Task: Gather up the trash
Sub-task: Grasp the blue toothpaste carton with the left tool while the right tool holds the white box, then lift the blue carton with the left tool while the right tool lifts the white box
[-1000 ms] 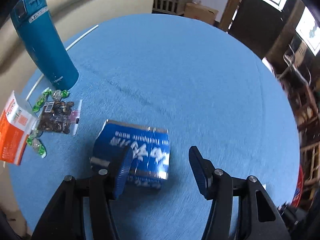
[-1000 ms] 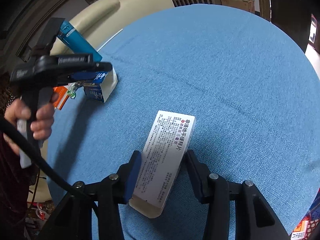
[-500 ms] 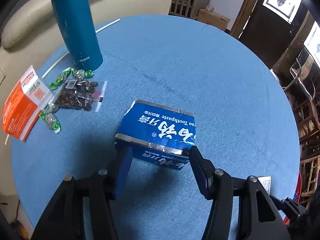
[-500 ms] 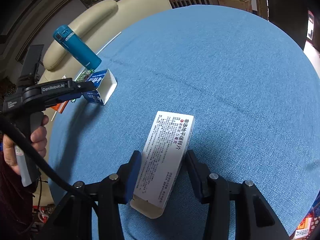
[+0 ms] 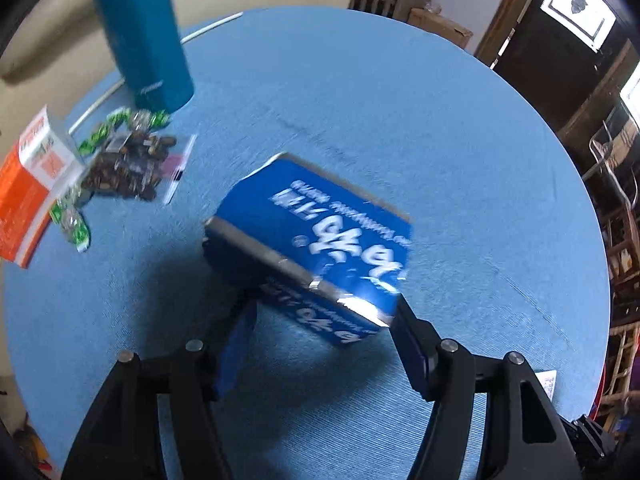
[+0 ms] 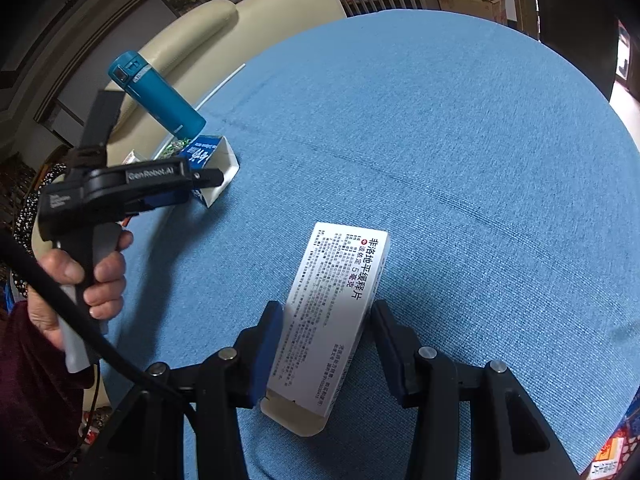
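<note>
Now the round tabletop under its blue woven cloth (image 5: 400, 92) fills both views, with a cream leather sofa (image 6: 208, 28) behind it. Compared with a second ago, the left wrist camera sits lower and closer: the tall teal insulated bottle (image 5: 140, 36) has slid to the upper left and looms larger. The crushed blue cardboard toothpaste box (image 5: 320, 248), then lying flat and partly behind the left finger, now sits tilted between the fingers of the left gripper (image 5: 320, 340), whose jaws are opening; the pads do not visibly press on it. Its white lettering is motion-blurred here; half a second earlier "Toothpaste" was readable. In the right wrist view "GenRobot.AI" shows on the left gripper's body, gripped by the person's left hand (image 6: 84, 284).

The right gripper (image 6: 326, 344) has not shifted: it stays clamped at a narrow width on the white cardboard medicine box (image 6: 336, 312) printed with Chinese text, low over the cloth. Near the bottle lie an orange-and-white carton (image 5: 28, 188), a clear bag of dark snacks (image 5: 128, 168) and green-wrapped candies (image 5: 72, 224).
</note>
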`<state>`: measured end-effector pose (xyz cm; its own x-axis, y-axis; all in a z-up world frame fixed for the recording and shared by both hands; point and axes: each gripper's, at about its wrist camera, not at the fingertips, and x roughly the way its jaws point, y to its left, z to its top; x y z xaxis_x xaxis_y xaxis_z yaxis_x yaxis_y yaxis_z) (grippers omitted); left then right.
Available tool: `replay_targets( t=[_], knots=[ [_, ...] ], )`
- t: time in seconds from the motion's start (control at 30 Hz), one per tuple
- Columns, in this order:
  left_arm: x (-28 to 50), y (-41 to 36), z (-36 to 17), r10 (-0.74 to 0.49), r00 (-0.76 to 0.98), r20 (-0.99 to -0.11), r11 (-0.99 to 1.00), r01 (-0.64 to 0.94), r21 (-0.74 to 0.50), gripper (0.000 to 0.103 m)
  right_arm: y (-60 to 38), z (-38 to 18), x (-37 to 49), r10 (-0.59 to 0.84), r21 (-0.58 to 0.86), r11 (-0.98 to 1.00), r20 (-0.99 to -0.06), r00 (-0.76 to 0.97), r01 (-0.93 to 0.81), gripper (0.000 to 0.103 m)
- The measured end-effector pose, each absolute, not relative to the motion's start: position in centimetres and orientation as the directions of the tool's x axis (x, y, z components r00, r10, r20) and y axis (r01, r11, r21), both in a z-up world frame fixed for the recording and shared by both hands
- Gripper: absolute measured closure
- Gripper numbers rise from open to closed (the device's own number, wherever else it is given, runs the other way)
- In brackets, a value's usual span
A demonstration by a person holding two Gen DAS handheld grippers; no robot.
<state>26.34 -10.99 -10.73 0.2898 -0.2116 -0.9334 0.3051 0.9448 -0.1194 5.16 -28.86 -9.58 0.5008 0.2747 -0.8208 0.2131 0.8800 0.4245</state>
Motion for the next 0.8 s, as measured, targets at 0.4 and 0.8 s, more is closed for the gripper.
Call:
replay_targets(
  t=[0.4,0.8],
  knots=[
    [25.5,-5.7,-9.6,-0.304,0.399,-0.865,0.941,0.264,-0.209,0.098,-28.5,-9.6,5.4,0.250,0.398,0.893,-0.827,0.503,0.211,0.053],
    [20.2,-2.8,-7.7,-0.366,0.467,-0.805,0.900,0.398,-0.179,0.100,-28.2,-9.6,4.5,0.251,0.407,0.889,-0.814,0.525,0.207,0.069]
  ],
)
